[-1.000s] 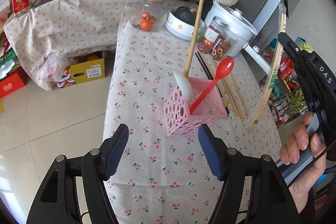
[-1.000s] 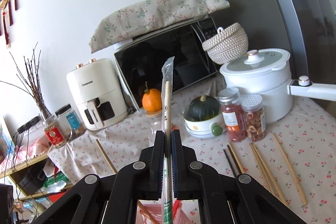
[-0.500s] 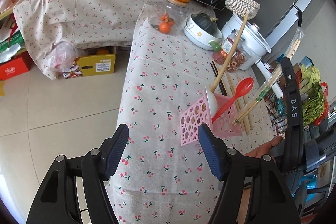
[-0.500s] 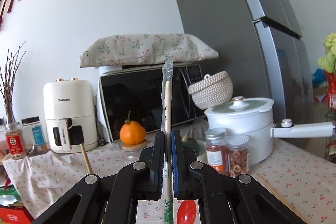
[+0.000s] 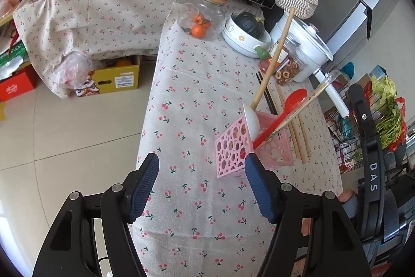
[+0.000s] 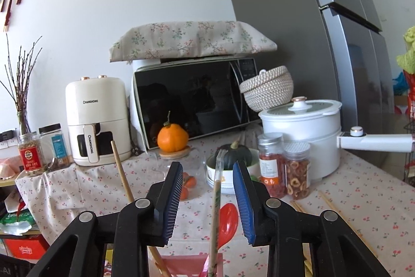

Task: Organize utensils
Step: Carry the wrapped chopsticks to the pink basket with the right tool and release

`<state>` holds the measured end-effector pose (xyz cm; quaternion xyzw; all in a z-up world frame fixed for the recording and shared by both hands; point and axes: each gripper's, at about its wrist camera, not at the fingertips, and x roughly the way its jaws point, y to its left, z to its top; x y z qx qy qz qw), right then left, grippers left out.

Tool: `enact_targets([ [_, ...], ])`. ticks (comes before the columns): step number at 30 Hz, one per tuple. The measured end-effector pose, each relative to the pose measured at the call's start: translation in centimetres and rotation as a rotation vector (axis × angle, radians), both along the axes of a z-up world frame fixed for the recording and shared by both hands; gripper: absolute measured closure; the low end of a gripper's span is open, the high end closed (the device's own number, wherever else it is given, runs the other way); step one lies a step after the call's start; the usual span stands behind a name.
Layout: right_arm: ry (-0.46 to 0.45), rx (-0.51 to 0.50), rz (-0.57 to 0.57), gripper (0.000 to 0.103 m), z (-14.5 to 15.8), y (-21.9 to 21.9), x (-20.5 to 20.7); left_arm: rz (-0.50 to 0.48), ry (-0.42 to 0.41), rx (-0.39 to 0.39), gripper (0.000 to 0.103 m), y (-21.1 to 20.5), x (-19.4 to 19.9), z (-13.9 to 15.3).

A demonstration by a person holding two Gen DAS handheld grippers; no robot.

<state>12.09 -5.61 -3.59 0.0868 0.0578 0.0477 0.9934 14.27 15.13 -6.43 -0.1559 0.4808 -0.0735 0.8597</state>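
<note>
Wrapped chopsticks loose between opening right hand-held gripper pads, lower end seemingly in half-hidden pink holder.

Left gripper: angled steeply downward, jaws standing wide apart, blue pads facing each other, nothing between them. Right gripper: pointing close to level, jaws opening; a wrapped chopstick stands upright in the gap, clear of both pads. In the left wrist view, the right gripper's black body shows at the right edge, with fingers of the person's right hand partly visible behind it.
</note>
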Motion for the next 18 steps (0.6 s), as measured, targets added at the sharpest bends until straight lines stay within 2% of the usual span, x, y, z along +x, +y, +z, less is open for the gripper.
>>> enact_targets([
  [3,0.034,0.021,0.025,0.050,1.2,-1.6,-0.2,-0.053,-0.021,0.018,0.031,-1.4,-0.5,0.6],
  [5,0.080,0.030,0.048,0.040,1.7,-2.5,0.0,-0.079,-0.035,0.038,0.026,-2.4,-1.0,0.9],
  [8,0.155,0.035,0.075,0.033,2.2,-3.9,0.4,-0.106,-0.041,0.063,0.021,-3.7,-1.6,0.9],
  [14,0.302,-0.013,0.065,0.016,3.3,-6.8,0.5,-0.148,-0.009,0.109,0.020,-6.1,-2.3,0.4],
  [18,0.382,-0.040,0.062,0.012,3.6,-9.0,0.7,-0.170,-0.013,0.151,0.020,-8.2,-2.7,0.5],
])
